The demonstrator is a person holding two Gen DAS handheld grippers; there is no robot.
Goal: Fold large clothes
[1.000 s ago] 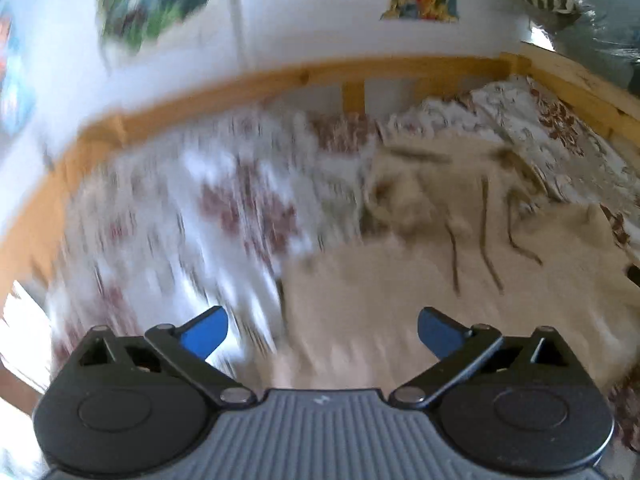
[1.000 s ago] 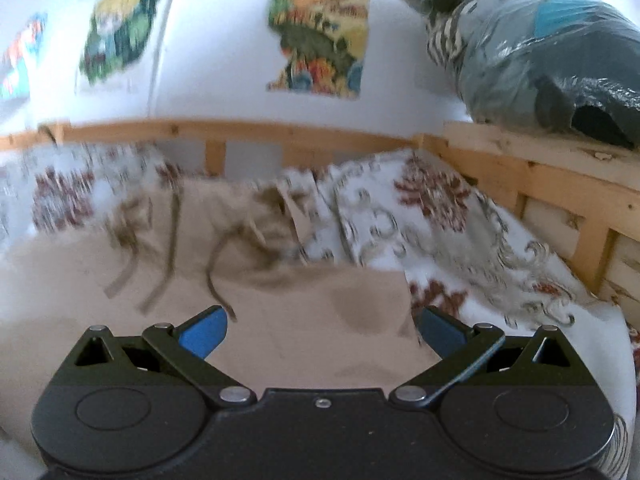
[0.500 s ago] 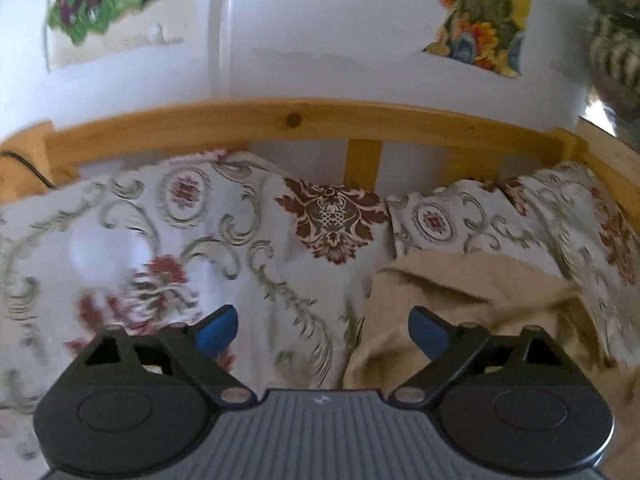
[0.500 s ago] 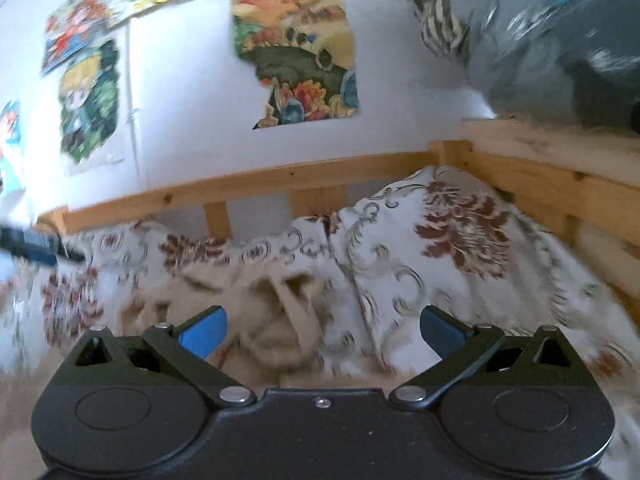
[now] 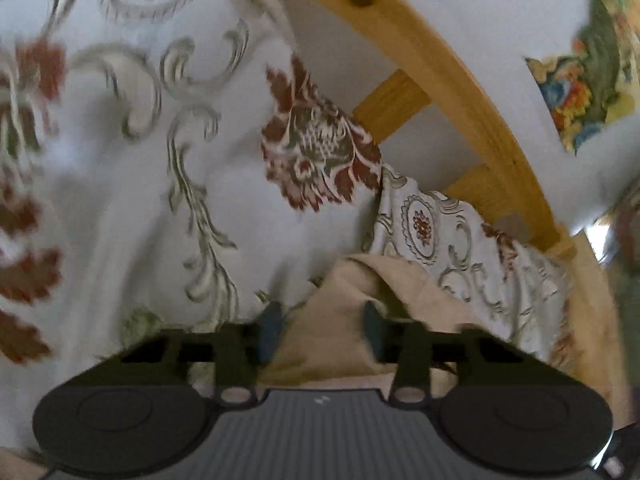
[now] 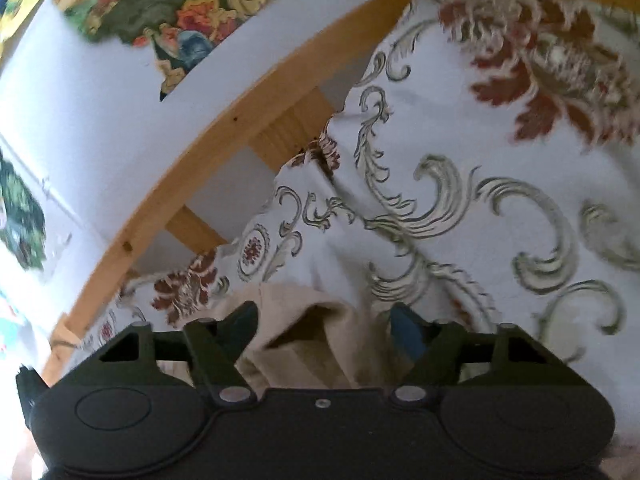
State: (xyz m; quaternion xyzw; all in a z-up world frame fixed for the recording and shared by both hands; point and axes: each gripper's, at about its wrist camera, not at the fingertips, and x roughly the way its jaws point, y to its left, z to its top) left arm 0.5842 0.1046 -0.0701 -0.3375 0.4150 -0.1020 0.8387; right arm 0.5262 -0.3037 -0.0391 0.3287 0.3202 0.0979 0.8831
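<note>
A beige garment lies bunched on a bed with a white floral bedspread. In the left wrist view my left gripper is low over the garment's far end. Its blue-padded jaws stand partly closed on either side of a raised fold, not clamped. In the right wrist view my right gripper is over another bunched part of the garment, jaws open, with a cloth fold between them.
A wooden bed rail runs along a white wall just beyond the garment; it also shows in the right wrist view. Colourful posters hang on the wall. The bedspread rises in folds to the right.
Both grippers have dropped down and forward onto the far end of the garment near the bed rail and tilted. The left jaws have narrowed around a fold.
</note>
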